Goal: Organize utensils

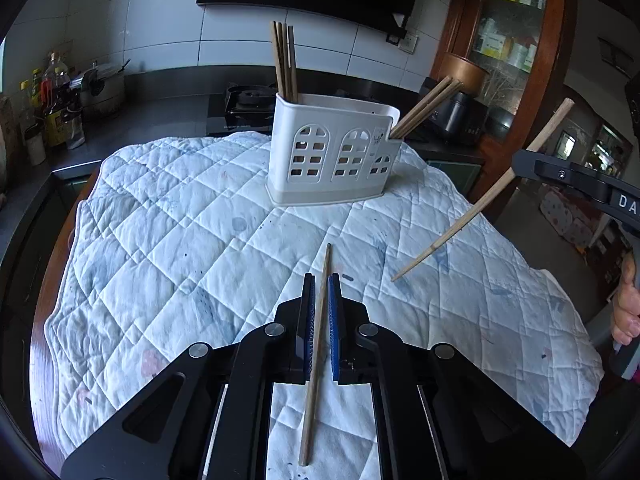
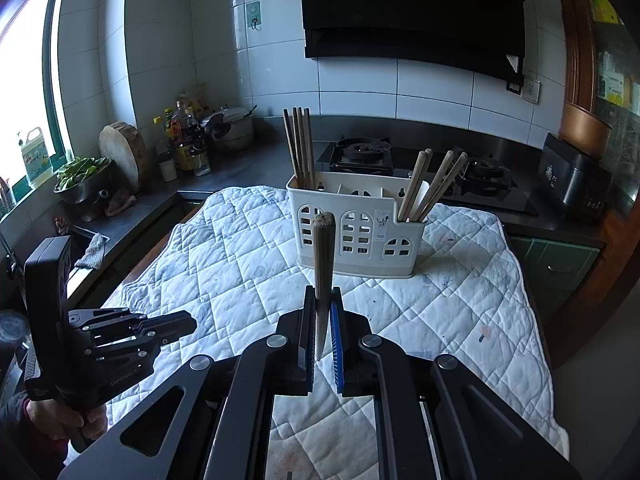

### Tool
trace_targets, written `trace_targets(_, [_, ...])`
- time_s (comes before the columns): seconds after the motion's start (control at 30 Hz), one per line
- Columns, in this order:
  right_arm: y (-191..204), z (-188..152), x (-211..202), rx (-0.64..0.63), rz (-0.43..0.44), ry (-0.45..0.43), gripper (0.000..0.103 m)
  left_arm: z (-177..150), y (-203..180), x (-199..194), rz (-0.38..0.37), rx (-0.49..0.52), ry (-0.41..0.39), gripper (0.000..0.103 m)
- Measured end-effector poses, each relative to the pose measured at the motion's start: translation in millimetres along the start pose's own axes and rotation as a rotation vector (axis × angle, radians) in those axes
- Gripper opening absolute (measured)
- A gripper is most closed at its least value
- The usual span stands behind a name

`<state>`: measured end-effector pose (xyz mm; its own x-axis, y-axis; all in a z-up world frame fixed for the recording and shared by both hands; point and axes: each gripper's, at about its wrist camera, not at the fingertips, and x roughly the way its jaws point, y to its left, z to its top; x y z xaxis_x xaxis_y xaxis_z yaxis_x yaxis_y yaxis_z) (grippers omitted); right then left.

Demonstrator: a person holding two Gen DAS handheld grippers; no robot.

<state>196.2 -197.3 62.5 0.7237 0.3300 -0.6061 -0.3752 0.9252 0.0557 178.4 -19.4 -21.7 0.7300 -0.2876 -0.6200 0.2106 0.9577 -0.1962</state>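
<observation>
Quilted cloth (image 1: 200, 220) below, each gripper apparently clamps one chopstick.

Each gripper (image 1: 319, 308) (image 2: 322, 320) has matte black linkage arms with round silver rivets. Ribbed blue pads line the fingers (image 1: 334, 320). White lettering marks the black casings.

Left gripper (image 1: 321, 280) clamped on a chopstick (image 1: 316, 360) above the quilted cloth (image 1: 180, 240) — white utensil holder (image 1: 332, 156) ahead, right gripper (image 1: 520, 166) gripping another chopstick (image 1: 472, 212).
</observation>
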Motion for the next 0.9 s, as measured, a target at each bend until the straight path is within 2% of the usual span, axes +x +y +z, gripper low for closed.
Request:
trace_targets(0.17, [0, 4, -2, -0.006, -0.002, -0.004, 0.007, -6, -3, 1, -0.034, 0.018, 0.037, 0.005])
trace_targets(0.3, [2, -3, 0, -0.008, 0.002, 0.001, 0.007, -28, -3, 7, -0.027, 0.024, 0.085, 0.012])
trace_targets(0.37, [2, -5, 1, -0.007, 0.006, 0.003, 0.007, -40, -1, 10, -0.019, 0.02, 0.103, 0.049])
trace_targets(0.4, [2, -5, 0, -0.007, 0.005, 0.001, 0.007, -45, 1, 10, -0.011, 0.015, 0.104, 0.052])
trace_targets(0.6, [0, -7, 0, -0.005, 0.003, -0.001, 0.007, -69, 5, 23, 0.001, 0.012, 0.15, 0.048])
trace_targets(0.67, [2, -8, 0, -0.008, 0.0, 0.0, 0.007, -71, 6, 28, -0.004, 0.005, 0.168, 0.024])
trace_targets(0.9, [3, -10, 1, -0.014, -0.002, 0.002, 0.007, -76, 9, 42, 0.024, -0.017, 0.187, 0.023])
